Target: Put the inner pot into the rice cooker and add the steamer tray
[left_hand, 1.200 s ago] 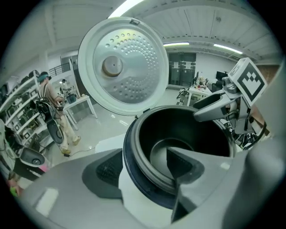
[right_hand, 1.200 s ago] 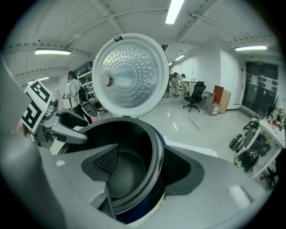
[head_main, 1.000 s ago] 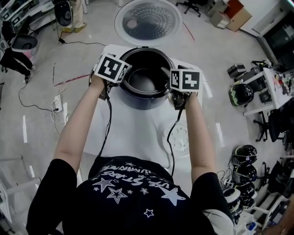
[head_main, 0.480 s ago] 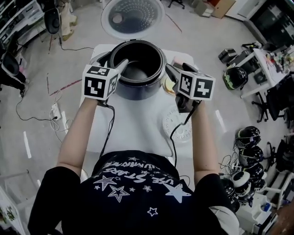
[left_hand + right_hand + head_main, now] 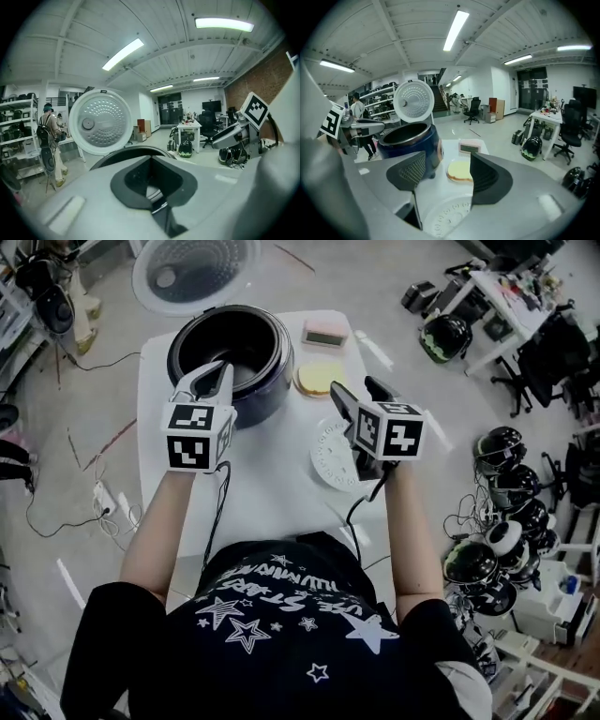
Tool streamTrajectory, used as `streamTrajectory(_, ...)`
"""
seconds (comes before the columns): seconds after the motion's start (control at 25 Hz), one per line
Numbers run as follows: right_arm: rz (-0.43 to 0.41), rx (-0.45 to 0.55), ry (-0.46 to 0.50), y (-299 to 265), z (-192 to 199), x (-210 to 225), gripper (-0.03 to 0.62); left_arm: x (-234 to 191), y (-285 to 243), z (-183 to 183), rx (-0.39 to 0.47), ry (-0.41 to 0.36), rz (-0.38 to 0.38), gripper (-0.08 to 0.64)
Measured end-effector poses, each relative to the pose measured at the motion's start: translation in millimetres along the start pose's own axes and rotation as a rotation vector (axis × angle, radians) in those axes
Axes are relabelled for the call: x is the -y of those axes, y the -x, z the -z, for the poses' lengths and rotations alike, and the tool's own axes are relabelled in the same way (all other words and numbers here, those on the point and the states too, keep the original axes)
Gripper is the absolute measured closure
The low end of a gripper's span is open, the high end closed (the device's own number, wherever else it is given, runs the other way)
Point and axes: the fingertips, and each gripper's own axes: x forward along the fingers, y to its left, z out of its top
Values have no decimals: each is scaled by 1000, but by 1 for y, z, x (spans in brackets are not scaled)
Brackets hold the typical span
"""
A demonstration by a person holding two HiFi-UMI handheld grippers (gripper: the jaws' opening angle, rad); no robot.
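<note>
Grey workshop floor, strewn with cables and rows of helmets [image 5: 502, 554] at the right edge, surrounds a white table [image 5: 272, 498] in the middle of the head view. At the table's upper left stands the dark blue rice cooker [image 5: 270, 397] with its round white lid [image 5: 192, 273] thrown open behind it. The inner pot [image 5: 234, 334] sits inside the cooker. The left gripper [image 5: 216, 379] hovers at the cooker's lower-left rim. In its own view its jaws are drawn together at the tips and hold nothing, and the pot's rim shows just beyond them. The steamer tray [image 5: 328, 460], a white perforated disc, lies flat on the table right of centre, below and to the right of the cooker. The right gripper [image 5: 353, 387] hangs over the tray's upper-right part, not touching it. Its jaws stand well apart, have just been closing a little, and grip nothing. In the right gripper view the tray lies low in the frame under the gap between them. Farther along the same gap lies a yellow disc [image 5: 317, 379], and a pink block [image 5: 325, 332] lies beyond it, both just right of the cooker.
</note>
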Motion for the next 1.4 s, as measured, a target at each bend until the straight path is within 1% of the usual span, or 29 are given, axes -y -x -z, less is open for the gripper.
streamTrajectory(0.12, 62, -44, -28, 12, 30, 30, 270, 28, -13, 5, -15, -16, 67, 557)
streamTrajectory(0.24, 130, -93, -65, 25, 65, 65, 278, 68, -23, 12, -33, -29, 141, 557)
streamTrajectory(0.36, 181, -140, -96, 31, 96, 98, 288, 99, -39, 28, -73, -44, 186, 558)
streamTrajectory(0.48, 206, -192, -125, 34, 126, 124, 290, 125, -54, 52, -127, -43, 226, 558)
streamTrajectory(0.6, 201, -250, -137, 31, 150, 144, 292, 146, -68, 73, -184, -36, 250, 558)
streamTrajectory(0.72, 180, -329, -146, 30, 179, 154, 301, 162, -74, 99, -257, -18, 247, 558)
streamTrajectory(0.88, 130, -406, -161, 22, 209, 160, 319, 175, -79, 128, -338, 13, 221, 558)
streamTrajectory(1.08, 61, -461, -161, 4, 226, 162, 344, 182, -92, 146, -387, 46, 194, 558)
streamTrajectory(1.16, 46, -491, -158, -2, 231, 162, 358, 184, -94, 150, -404, 61, 180, 558)
streamTrajectory(1.28, 67, -544, -173, -5, 241, 166, 424, 185, -95, 154, -417, 82, 164, 558)
streamTrajectory(1.36, 67, -561, -179, -7, 244, 166, 470, 184, -96, 155, -421, 91, 157, 558)
streamTrajectory(1.4, 61, -566, -178, -8, 245, 165, 482, 183, -96, 155, -422, 95, 155, 560)
